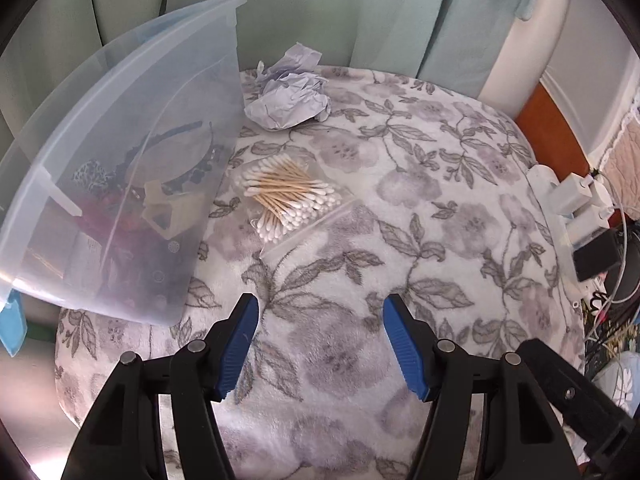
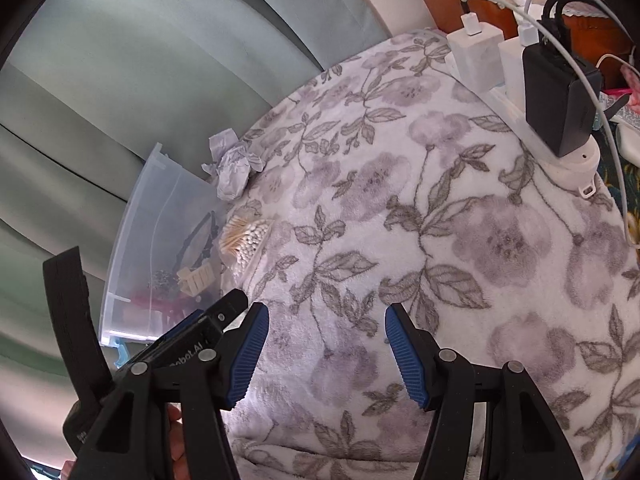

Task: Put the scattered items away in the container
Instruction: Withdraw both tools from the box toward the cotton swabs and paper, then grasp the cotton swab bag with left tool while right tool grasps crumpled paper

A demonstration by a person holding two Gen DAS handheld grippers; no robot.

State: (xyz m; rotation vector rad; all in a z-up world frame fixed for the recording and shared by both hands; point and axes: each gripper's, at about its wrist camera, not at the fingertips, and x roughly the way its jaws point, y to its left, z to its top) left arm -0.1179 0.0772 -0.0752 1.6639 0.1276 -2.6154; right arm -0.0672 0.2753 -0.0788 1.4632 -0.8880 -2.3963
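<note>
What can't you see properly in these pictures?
- Things inside the bin: left view, blurred by its cloudy wall; only a dark hairband and a cream clip show.
- Bin's left side: left view, cut off by the picture edge.
- Swabs: right view, small and partly behind the bin.
- Left gripper: right view, mostly hidden behind the right gripper.
- Chargers: left view, squashed at the edge.
</note>
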